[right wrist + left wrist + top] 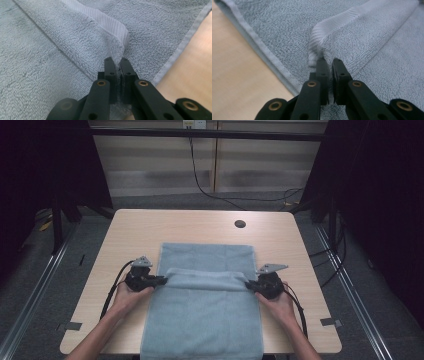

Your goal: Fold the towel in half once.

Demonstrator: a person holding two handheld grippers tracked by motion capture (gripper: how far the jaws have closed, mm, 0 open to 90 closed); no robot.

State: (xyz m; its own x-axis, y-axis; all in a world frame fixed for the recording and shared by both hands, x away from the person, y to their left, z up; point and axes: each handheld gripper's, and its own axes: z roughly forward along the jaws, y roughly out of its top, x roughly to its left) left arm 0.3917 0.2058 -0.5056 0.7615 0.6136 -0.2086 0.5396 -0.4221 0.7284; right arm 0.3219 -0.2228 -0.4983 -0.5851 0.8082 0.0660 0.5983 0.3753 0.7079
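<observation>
A pale blue towel (205,310) lies lengthwise on the wooden table (200,222), its near end hanging over the front edge. One end is folded over the rest, and its hem (205,272) runs across the middle between my two grippers. My left gripper (161,280) is shut on the folded layer's left corner (315,37), with the cloth pinched between the jaws. My right gripper (250,285) is shut on the right corner (120,37) the same way. Both corners are lifted slightly off the layer beneath.
A round cable hole (240,224) sits in the table's far right part. Bare wood borders the towel on both sides and at the far end. Black cables (112,290) trail from the grippers along the forearms. Metal rails flank the table on the floor.
</observation>
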